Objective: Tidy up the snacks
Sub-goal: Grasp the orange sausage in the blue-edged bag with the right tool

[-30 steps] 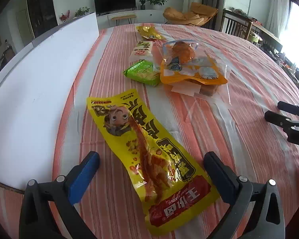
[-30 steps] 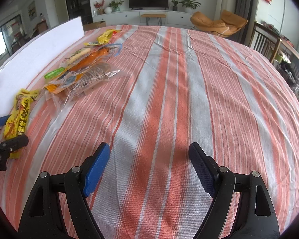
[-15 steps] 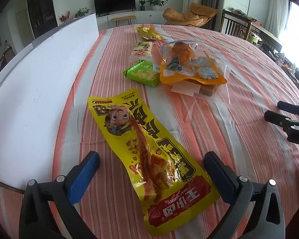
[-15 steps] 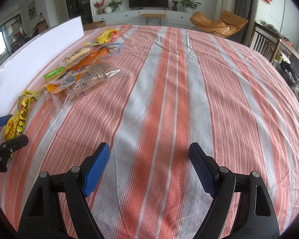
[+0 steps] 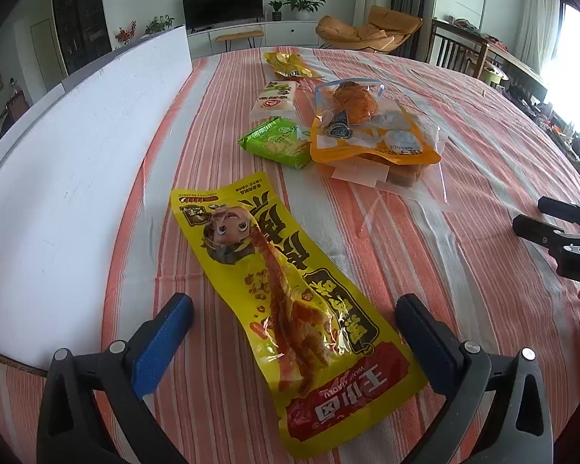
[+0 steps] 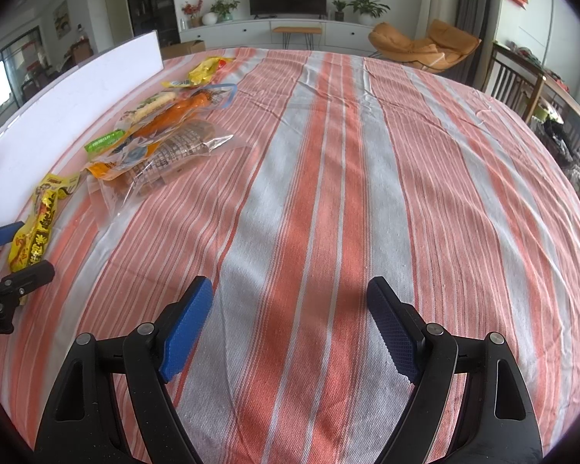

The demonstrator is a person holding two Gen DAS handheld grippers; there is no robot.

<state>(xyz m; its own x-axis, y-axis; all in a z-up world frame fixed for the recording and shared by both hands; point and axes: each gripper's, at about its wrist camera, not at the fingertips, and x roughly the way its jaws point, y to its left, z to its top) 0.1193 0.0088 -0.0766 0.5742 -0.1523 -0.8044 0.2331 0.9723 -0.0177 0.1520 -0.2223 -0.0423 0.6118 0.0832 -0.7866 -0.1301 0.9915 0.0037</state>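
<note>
A long yellow snack packet with a cartoon face lies flat on the striped cloth; it also shows in the right wrist view. My left gripper is open, its jaws either side of the packet's near half, not touching it. Beyond lie a green packet, a white packet, a small yellow packet and a clear bag of orange snacks. My right gripper is open and empty over bare cloth; it shows at the right edge of the left wrist view.
A white board stands along the left side of the round table. The table's edge curves away at far right. Chairs and living-room furniture stand behind the table.
The left wrist view has shifted slightly, so the yellow packet sits a little lower and nearer between the jaws. The right gripper has hardly moved.
</note>
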